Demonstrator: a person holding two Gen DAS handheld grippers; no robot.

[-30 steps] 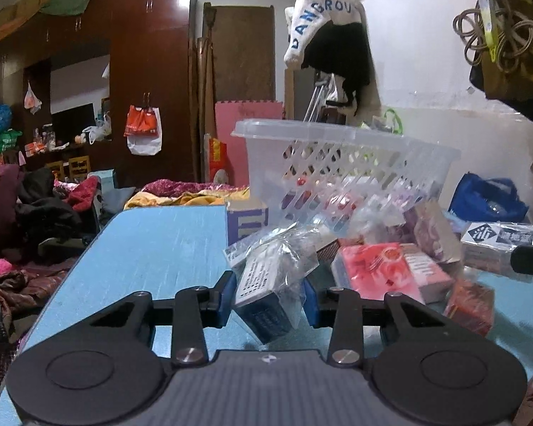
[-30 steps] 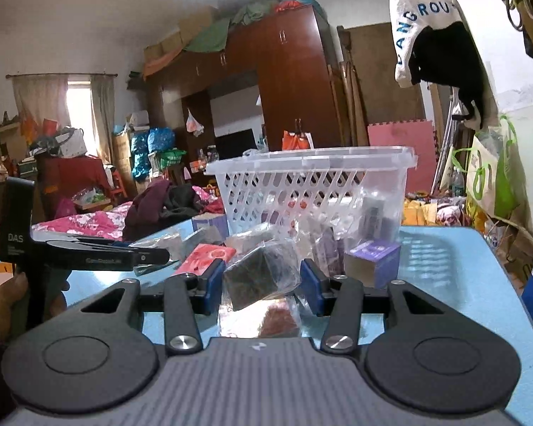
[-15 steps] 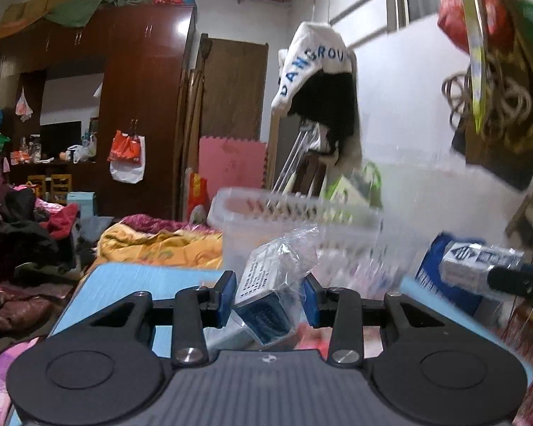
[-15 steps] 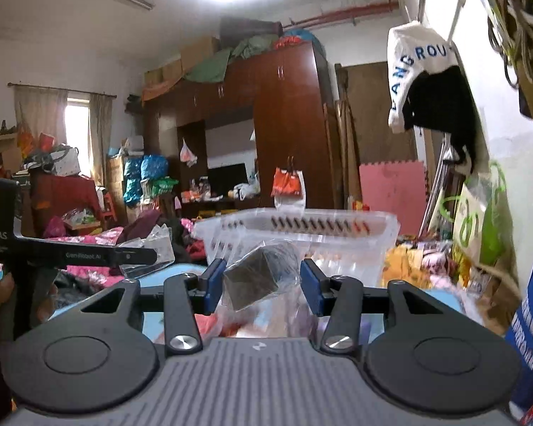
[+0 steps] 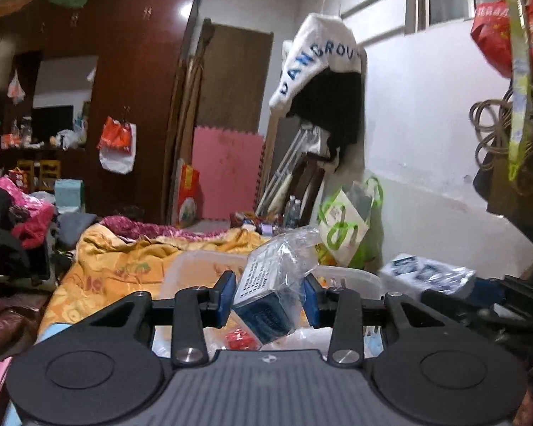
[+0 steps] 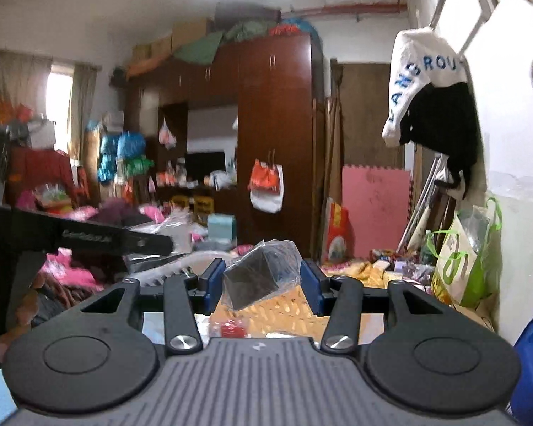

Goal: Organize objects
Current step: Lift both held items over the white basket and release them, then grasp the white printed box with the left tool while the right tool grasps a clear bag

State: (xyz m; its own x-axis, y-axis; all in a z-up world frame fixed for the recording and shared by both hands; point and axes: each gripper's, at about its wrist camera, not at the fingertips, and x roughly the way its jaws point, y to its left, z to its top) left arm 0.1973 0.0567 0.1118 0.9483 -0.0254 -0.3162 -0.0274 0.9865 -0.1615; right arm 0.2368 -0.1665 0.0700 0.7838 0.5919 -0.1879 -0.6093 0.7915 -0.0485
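My left gripper is shut on a blue box in a clear plastic bag and holds it above the white plastic basket. My right gripper is shut on a dark box in a clear plastic bag, also held high over the basket's rim. A red packet lies inside the basket; it also shows in the right wrist view. The other gripper shows at the right of the left wrist view and at the left of the right wrist view.
A white wall stands close on the right, with hanging clothes and a green-white bag. A bed with a yellow blanket lies beyond the basket. A dark wardrobe stands at the back.
Both grippers have risen from table level with their bagged boxes. The basket, seen from the side before, now lies below the fingers.
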